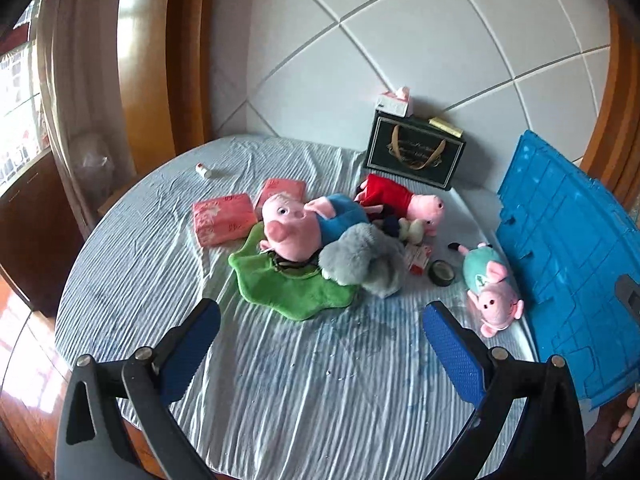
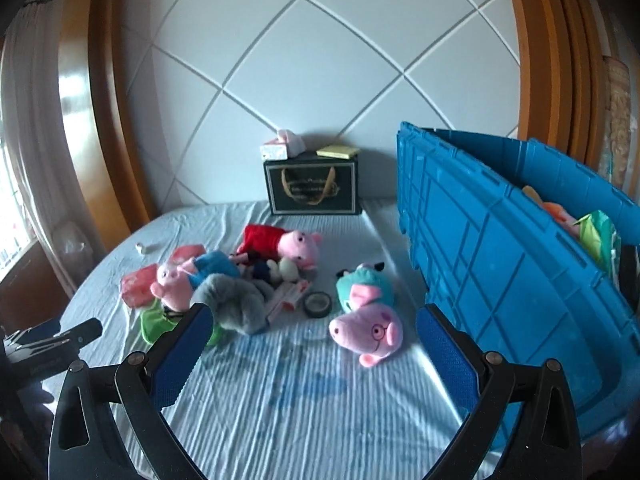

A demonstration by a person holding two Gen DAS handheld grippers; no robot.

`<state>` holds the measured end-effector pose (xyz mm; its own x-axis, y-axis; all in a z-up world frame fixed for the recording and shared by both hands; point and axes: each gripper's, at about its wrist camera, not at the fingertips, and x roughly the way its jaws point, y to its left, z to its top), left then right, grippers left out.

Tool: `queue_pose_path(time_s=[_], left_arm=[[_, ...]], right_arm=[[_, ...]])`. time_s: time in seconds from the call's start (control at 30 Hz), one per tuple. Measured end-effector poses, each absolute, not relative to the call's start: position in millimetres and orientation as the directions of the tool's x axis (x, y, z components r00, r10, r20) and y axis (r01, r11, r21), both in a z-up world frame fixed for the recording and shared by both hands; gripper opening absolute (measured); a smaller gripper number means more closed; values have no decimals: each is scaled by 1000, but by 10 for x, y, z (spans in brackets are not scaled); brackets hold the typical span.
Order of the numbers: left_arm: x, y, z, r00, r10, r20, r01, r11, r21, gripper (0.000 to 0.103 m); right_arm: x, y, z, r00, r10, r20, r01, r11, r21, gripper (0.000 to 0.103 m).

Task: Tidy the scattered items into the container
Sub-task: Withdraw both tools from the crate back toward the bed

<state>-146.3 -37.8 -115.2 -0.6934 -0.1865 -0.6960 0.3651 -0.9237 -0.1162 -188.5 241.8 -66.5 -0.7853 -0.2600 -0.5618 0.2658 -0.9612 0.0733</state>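
Note:
On the striped bed sheet lies a heap of toys: a blue-shirted pig plush (image 1: 304, 222) on a green cloth (image 1: 288, 288), a grey plush (image 1: 364, 258), a red-dressed pig plush (image 1: 404, 196) and a teal pig plush with glasses (image 2: 366, 312). Two pink tissue packs (image 1: 222, 218) lie at the heap's left, a black tape roll (image 2: 317, 304) near its right. The blue crate (image 2: 500, 264) stands at the right with some items inside. My left gripper (image 1: 322, 344) hovers open in front of the heap. My right gripper (image 2: 314, 350) is open, just before the teal pig.
A dark gift bag (image 2: 312, 188) with a tissue box (image 2: 280, 146) on top leans against the padded headboard. A small white bottle (image 1: 203, 171) lies at the far left of the sheet. Curtain and window stand at the left. Fingers of a hand (image 1: 626, 420) show beside the crate.

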Motion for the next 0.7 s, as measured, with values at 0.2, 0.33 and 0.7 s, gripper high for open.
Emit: queue_pose_path(time_s=[0.2, 0.33, 0.7], left_arm=[[-1830, -401, -1413, -650, -152, -744, 342, -934, -108, 103], [-2195, -337, -1529, -623, -156, -767, 341, -936, -87, 103], [-3029, -310, -1955, -530, -146, -835, 334, -941, -47, 103]], right_arm=[[-2277, 2334, -990, -731, -236, -640, 258, -964, 61, 103], [-2613, 2331, -1208, -691, -229, -686, 265, -963, 54, 103], [-3384, 2451, -1729, -600, -174, -781, 241, -970, 31, 103]])
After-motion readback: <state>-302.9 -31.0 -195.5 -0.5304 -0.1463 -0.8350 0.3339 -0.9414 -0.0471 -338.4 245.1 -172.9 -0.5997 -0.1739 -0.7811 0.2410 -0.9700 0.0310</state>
